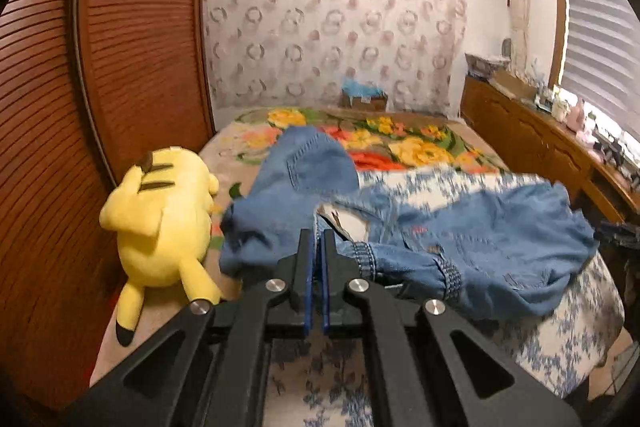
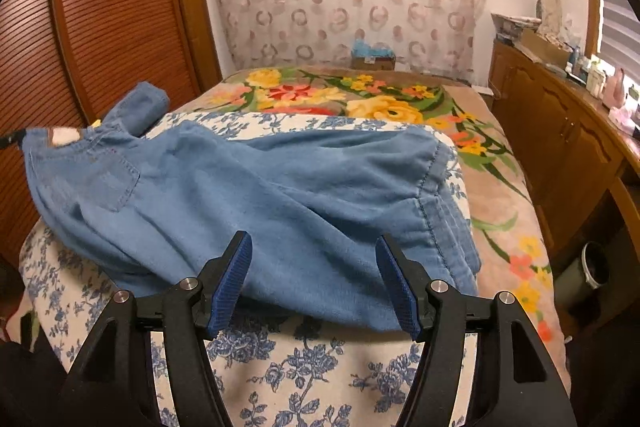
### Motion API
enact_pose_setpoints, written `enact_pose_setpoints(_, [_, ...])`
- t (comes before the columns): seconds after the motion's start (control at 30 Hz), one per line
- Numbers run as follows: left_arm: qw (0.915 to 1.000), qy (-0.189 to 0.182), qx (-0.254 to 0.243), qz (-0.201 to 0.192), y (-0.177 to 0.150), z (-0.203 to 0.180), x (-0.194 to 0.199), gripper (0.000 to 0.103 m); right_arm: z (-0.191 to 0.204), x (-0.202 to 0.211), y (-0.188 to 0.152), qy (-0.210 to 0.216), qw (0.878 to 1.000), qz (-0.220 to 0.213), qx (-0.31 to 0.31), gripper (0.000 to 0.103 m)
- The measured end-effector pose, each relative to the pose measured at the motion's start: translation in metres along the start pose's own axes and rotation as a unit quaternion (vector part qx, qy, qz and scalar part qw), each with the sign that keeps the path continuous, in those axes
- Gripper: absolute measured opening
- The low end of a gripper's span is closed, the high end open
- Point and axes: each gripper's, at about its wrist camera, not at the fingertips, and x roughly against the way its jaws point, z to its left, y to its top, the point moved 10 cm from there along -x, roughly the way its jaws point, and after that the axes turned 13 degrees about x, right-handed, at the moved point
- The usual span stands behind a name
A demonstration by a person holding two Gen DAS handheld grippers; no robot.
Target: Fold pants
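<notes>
Blue denim pants (image 1: 460, 251) lie crumpled across a blue-and-white floral sheet (image 1: 560, 343) on the bed. My left gripper (image 1: 319, 239) is shut on the pants' waistband edge and holds it lifted. In the right wrist view the pants (image 2: 280, 203) spread from a back pocket on the left to hemmed leg ends on the right. My right gripper (image 2: 314, 251) is open and empty, its blue pads just over the pants' near edge, above the floral sheet (image 2: 280, 375).
A yellow plush toy (image 1: 164, 219) lies left of the pants by the slatted wooden wardrobe (image 1: 60, 147). A flowered blanket (image 2: 360, 99) covers the far bed. A wooden cabinet (image 2: 560, 139) with clutter runs along the right. A bin (image 2: 588, 267) stands on the floor.
</notes>
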Motion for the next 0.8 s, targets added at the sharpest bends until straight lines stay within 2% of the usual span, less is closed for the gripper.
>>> enact_pose_setpoints(0.13, [0.9998,-0.001,-0.018,0.012,-0.011,-0.012,0.001,0.003,-0.002,-0.002,0.0,-0.002,1.0,0.0,-0.002,0.066])
enact_pose_setpoints(0.23, [0.9994,-0.007,-0.03,0.015,-0.011,-0.022,0.002,0.015,-0.002,-0.002,0.0,-0.002,1.0,0.0,0.002,0.066])
enact_pose_setpoints(0.3, [0.9992,-0.009,-0.036,0.017,-0.011,-0.028,0.005,0.03,-0.004,-0.002,0.001,-0.003,1.0,0.0,0.004,0.066])
enact_pose_setpoints(0.43, [0.9976,-0.03,-0.052,0.033,-0.017,-0.05,-0.006,0.035,-0.003,-0.005,0.002,-0.005,1.0,-0.001,0.002,0.066])
enact_pose_setpoints(0.6, [0.9935,-0.068,-0.068,0.061,-0.032,-0.091,-0.028,0.049,-0.009,-0.009,0.004,-0.008,1.0,0.002,0.005,0.066])
enact_pose_setpoints(0.8, [0.9852,-0.106,-0.095,0.095,-0.047,-0.143,-0.06,0.05,-0.027,-0.023,0.012,-0.01,1.0,0.004,0.004,0.066])
